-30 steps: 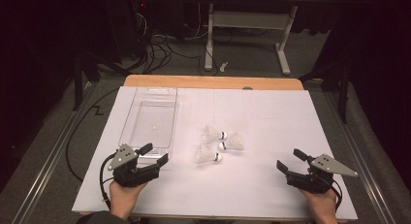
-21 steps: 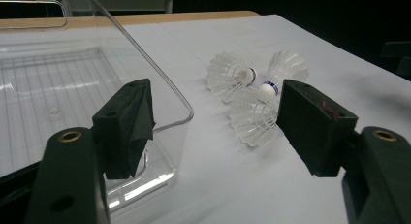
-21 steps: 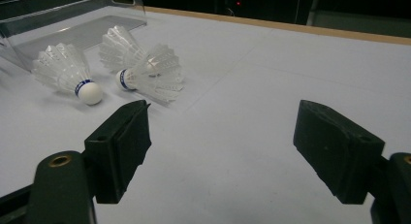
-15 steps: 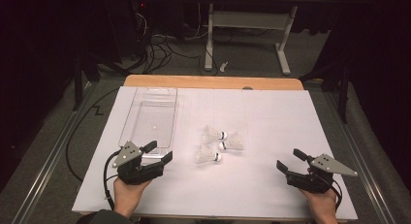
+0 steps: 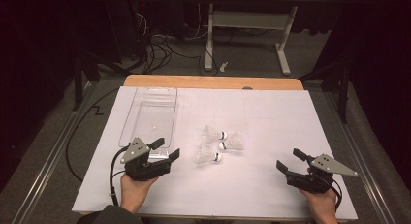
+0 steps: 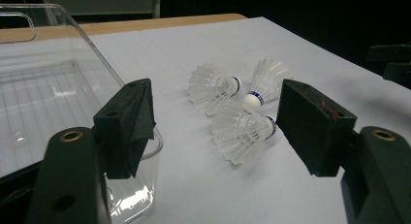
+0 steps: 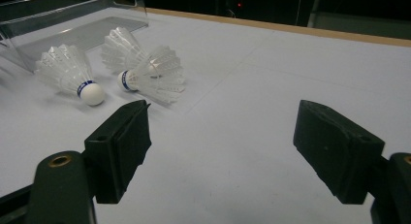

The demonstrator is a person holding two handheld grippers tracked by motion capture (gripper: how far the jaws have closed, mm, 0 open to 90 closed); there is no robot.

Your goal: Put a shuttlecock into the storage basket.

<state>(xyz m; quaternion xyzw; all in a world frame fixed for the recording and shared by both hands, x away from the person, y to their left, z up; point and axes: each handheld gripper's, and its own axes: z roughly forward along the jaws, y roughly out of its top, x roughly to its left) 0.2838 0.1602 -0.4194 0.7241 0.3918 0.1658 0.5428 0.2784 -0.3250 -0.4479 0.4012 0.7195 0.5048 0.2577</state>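
High view looks down on a white sheet-covered table (image 5: 271,195), where the left black two-jaw gripper (image 5: 165,151) sits low at the near left, held in a hand, with its jaws spread wide and nothing between them; it points toward three white feathered shuttlecocks with white cork tips and blue bands, which lie on their sides in a loose cluster near the middle of the table. From above, the nearest shuttlecock (image 5: 207,156) lies just beyond the left gripper's jaws, the far-left one (image 5: 212,134) and the right one (image 5: 234,143) a little farther on, close together. Left gripper view shows the same cluster framed between its own two open jaws, the nearest shuttlecock (image 6: 241,130) in front and the other two behind it. A clear rectangular plastic tray (image 5: 141,100) stands on the table's left side, its near corner just beside the left gripper. The right black two-jaw gripper (image 5: 289,160) rests at the near right, well apart from the shuttlecocks, jaws also spread wide and empty
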